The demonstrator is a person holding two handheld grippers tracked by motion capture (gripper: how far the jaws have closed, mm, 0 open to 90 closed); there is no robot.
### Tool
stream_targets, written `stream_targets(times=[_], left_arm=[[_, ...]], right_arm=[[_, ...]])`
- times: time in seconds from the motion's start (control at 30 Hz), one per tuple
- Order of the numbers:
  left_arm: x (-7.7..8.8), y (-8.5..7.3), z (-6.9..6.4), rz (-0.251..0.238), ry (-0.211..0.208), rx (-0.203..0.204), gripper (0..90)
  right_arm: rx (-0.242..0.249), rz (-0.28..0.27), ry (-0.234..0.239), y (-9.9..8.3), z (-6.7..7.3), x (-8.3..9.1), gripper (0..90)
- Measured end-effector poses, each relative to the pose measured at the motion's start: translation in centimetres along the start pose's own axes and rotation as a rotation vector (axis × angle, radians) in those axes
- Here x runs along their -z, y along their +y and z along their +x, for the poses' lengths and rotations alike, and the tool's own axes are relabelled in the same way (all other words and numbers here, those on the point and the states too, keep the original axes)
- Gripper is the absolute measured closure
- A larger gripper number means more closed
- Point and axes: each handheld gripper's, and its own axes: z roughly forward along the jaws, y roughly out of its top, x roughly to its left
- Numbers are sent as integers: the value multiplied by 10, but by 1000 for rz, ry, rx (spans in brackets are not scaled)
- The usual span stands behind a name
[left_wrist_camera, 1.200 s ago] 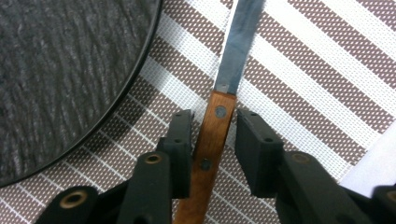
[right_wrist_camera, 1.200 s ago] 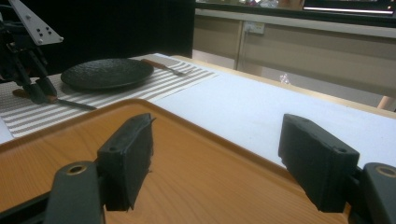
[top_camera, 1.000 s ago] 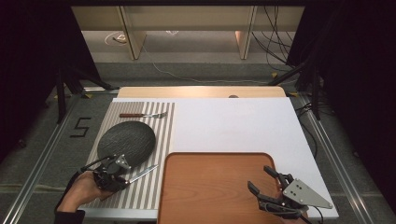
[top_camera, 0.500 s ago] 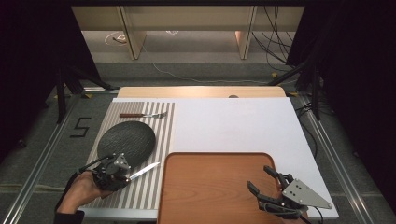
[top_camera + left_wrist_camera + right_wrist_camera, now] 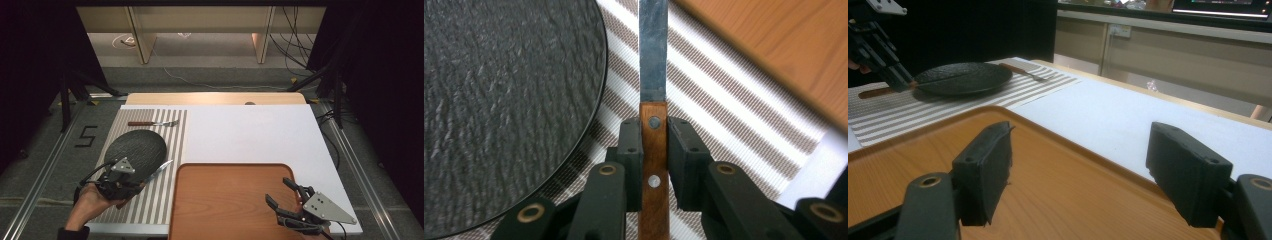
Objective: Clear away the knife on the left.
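Knife [image 5: 653, 75] clamped by wooden handle in left gripper [image 5: 131, 181], blade pointing toward far right, over striped placemat [image 5: 150, 200] just right of dark slate plate [image 5: 136, 148]. Right gripper [image 5: 286, 194] jaws spread wide, nothing between, sitting over near-right corner of wooden tray [image 5: 225, 200]. Fork [image 5: 152, 123] lying on placemat beyond plate.

The left gripper [image 5: 131, 176], held low in the person's left hand [image 5: 92, 202], has its jaws clamped tight, while the right gripper [image 5: 285, 192] rests apparently level, jaws spread wide.
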Motion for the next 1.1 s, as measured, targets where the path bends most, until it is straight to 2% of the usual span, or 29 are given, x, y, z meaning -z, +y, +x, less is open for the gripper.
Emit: stream_targets(times=[0.13,0.2,0.27,0.3,0.33,0.4,0.47,0.6,0.73,0.8,1.0,1.03,1.1], left_arm=[[3,4,-6,-19,3,15,770],[7,6,-10,-42,-15,15,770],[11,8,-16,-59,-16,-7,769],[15,10,-20,-86,-25,-11,770],[15,10,-20,-86,-25,-11,770],[21,12,-25,-124,-48,-15,769],[22,13,-27,-135,-56,-15,769],[25,16,-36,-153,-56,-45,770],[28,20,-45,-183,-79,-55,770],[29,23,-53,-202,-115,-78,769],[30,29,-66,-219,-143,-106,770],[28,31,-70,-228,-161,-112,769],[24,32,-74,-227,-165,-115,769]], right_arm=[[1,1,1,0,0,0,275],[2,1,1,0,0,0,275],[1,0,1,0,0,0,275],[1,1,1,0,0,0,275],[1,1,1,0,0,0,275],[2,-2,1,0,0,0,275],[2,-1,1,0,0,0,275],[3,3,1,0,0,0,275],[3,3,1,0,0,0,275],[5,2,0,0,0,0,275],[4,2,1,0,0,0,275],[5,1,1,0,0,0,275],[5,3,0,0,0,0,275]])
